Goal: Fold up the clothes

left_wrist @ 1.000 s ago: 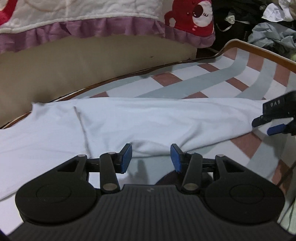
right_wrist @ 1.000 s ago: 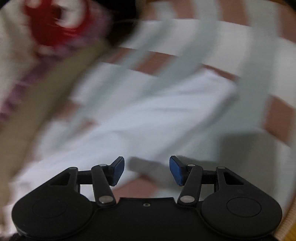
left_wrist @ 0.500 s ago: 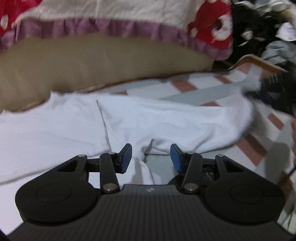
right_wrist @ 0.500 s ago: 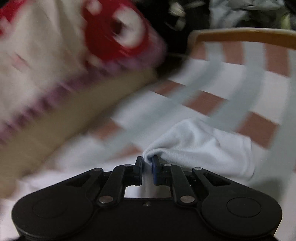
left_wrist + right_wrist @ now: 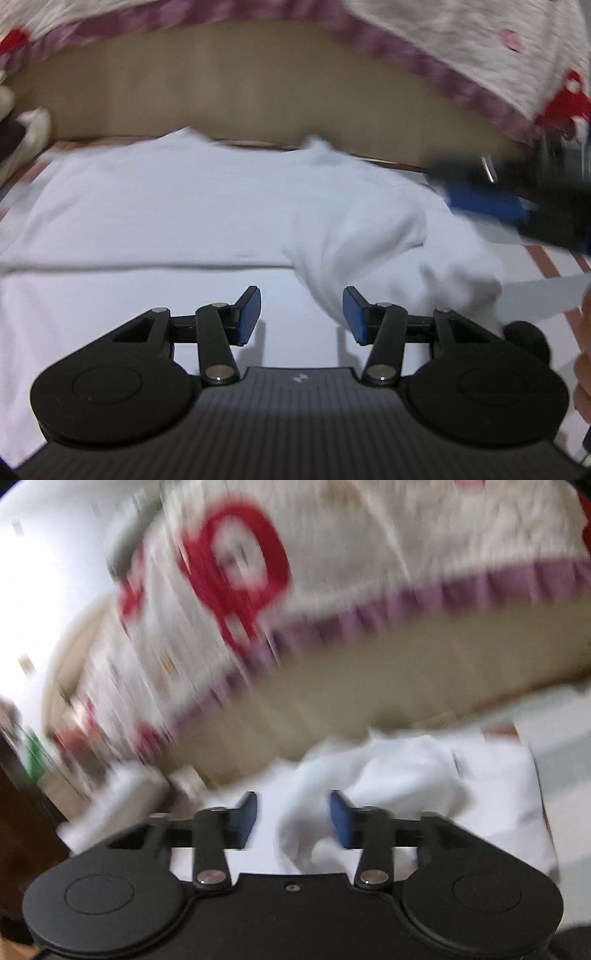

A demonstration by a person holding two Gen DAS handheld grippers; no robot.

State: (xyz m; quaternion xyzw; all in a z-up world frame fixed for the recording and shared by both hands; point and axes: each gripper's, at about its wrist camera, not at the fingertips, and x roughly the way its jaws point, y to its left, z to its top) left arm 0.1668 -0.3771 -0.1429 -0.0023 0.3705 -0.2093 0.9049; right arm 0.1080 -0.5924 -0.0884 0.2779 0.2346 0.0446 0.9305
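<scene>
A white garment (image 5: pixel 166 206) lies spread on the striped mat, its right end folded over into a loose bunch (image 5: pixel 388 240). My left gripper (image 5: pixel 301 315) hovers low over the flat cloth with its jaws opening a little and nothing between the blue pads. My right gripper (image 5: pixel 293 819) is over the bunched end (image 5: pixel 406 771). Its jaws are opening, and a fold of white cloth stands between the pads without being pressed. In the left wrist view the right gripper's blue pad (image 5: pixel 484 206) shows blurred at the right, above the bunch.
A quilt with red prints and a purple frill (image 5: pixel 443 74) hangs over a beige mattress side (image 5: pixel 258 81) just behind the garment. The striped mat (image 5: pixel 546 258) shows at the right. A person's hand (image 5: pixel 583 354) is at the right edge.
The right gripper shut on the garment's right end, carried it left over the garment, and now its jaws are apart. The left gripper swung left across the cloth.
</scene>
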